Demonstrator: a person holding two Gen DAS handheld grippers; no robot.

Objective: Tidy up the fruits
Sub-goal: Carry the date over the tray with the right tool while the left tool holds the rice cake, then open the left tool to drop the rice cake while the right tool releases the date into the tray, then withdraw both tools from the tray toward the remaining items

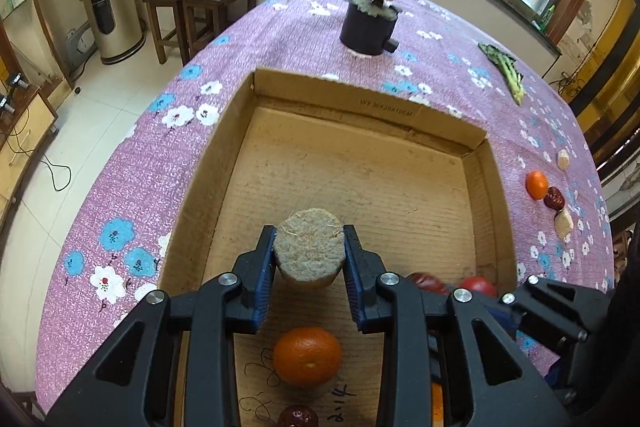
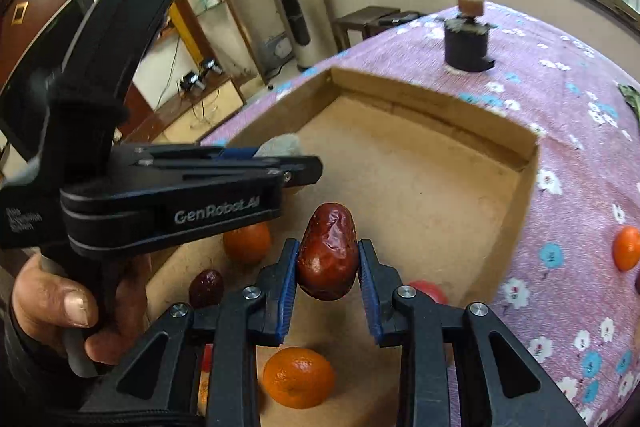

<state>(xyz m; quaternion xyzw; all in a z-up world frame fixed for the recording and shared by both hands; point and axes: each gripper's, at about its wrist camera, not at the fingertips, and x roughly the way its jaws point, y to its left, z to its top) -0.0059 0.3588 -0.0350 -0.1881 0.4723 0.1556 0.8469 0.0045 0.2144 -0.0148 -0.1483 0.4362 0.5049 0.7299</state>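
My left gripper (image 1: 309, 247) is shut on a beige, rough round fruit (image 1: 309, 245) and holds it above the floor of the cardboard box (image 1: 356, 99). My right gripper (image 2: 328, 261) is shut on a red jujube (image 2: 327, 255) above the same box (image 2: 432, 99). The left gripper also shows in the right wrist view (image 2: 276, 151), to the left of and beyond the right one. In the box lie an orange (image 1: 307, 355), a dark jujube (image 1: 298, 417) and a red fruit (image 1: 478, 286). In the right wrist view the box holds oranges (image 2: 298, 377) (image 2: 247, 242), a dark jujube (image 2: 206, 287) and a red fruit (image 2: 428, 291).
On the purple flowered tablecloth (image 1: 132, 183) right of the box lie an orange (image 1: 536, 183), a red jujube (image 1: 554, 198) and two pale pieces (image 1: 564, 222). A dark pot (image 1: 370, 23) stands beyond the box, and a green vegetable (image 1: 506, 71) lies at the far right.
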